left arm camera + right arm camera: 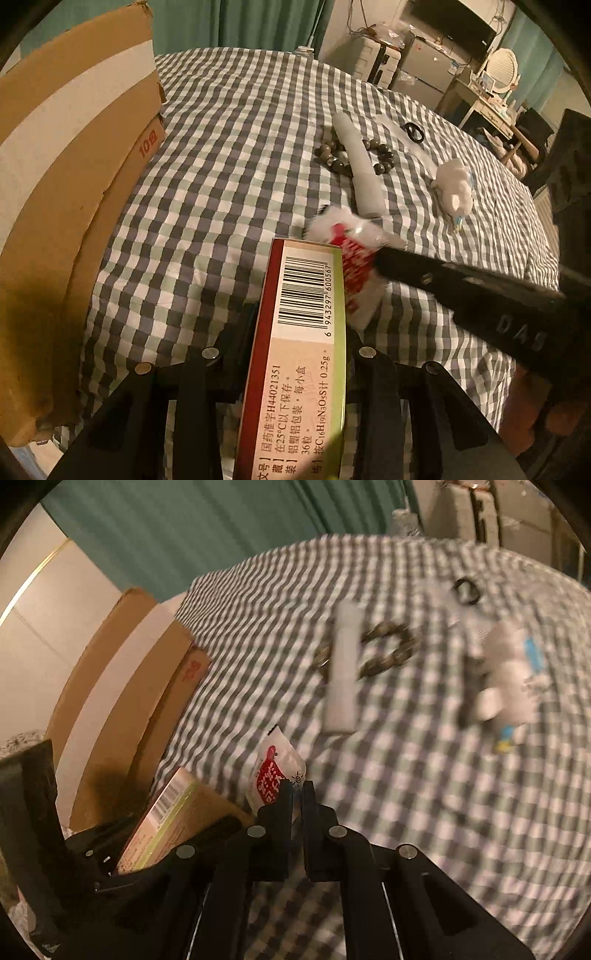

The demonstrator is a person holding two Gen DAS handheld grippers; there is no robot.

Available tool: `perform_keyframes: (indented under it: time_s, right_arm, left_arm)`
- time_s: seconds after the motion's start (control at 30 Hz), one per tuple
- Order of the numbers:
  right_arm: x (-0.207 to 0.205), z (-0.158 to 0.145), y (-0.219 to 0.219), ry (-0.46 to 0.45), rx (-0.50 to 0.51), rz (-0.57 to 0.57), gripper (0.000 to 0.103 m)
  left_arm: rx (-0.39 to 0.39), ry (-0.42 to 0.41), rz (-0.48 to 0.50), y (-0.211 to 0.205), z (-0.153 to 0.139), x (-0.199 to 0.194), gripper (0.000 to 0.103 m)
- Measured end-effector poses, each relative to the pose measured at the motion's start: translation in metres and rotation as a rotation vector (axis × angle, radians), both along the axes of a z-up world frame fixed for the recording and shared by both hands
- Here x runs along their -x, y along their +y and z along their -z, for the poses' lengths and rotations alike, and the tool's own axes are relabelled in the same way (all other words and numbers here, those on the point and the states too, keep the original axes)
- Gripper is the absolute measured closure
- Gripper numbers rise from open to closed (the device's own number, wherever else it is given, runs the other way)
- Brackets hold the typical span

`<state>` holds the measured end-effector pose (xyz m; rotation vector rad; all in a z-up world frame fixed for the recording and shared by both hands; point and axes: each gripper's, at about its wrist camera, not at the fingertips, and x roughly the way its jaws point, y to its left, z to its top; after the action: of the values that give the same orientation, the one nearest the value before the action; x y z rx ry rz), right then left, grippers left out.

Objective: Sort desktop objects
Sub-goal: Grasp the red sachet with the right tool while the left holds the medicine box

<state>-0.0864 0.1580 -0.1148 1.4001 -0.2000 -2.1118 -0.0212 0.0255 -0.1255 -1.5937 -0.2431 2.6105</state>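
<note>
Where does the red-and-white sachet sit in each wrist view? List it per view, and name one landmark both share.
Left wrist: sachet centre, just right of the medicine box, pinched by the right gripper.
Right wrist: sachet centre-left, at the fingertips.
Shared landmark: bead bracelet under the white bar.

Supporting surface: a checkered cloth [229,155] in grey, white and pale green, covering the whole top. Resting on it: a white elongated bar [360,166] lying across a dark bead bracelet [332,155]; a black ring-shaped item [413,131] on a clear wrapper; a white plush toy [456,184] (blue trim). A cardboard box [74,177] stands at the cloth's left edge.
</note>
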Motion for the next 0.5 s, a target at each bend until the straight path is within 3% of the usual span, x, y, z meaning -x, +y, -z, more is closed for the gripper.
perform_keyframes:
  time_s: [0.03,0.1,0.23,0.27,0.37,0.5]
  right_arm:
    - [0.001,0.004,-0.003,-0.022,0.023,-0.011,0.089]
    - [0.001,0.013,-0.008,-0.072,0.045,-0.019,0.056]
    - [0.004,0.02,-0.01,-0.072,0.084,0.014,0.053]
    - [0.005,0.02,-0.01,-0.063,0.085,0.017,0.057]
    - [0.005,0.019,-0.011,-0.048,0.063,-0.001,0.098]
    - [-0.001,0.01,-0.005,-0.011,0.086,-0.005,0.101]
  left_arm:
    - [-0.003,-0.002,-0.002,0.0,0.0,0.0,0.068]
    - [0.0,-0.002,0.0,0.001,0.002,-0.003,0.068]
    - [-0.002,-0.028,-0.011,0.001,0.009,-0.003,0.068]
    - [-0.018,-0.039,-0.016,0.0,0.011,-0.003,0.068]
    - [-0.026,-0.039,-0.024,-0.003,0.011,-0.005,0.068]
    - [-0.027,-0.035,-0.032,-0.006,0.009,-0.009,0.068]
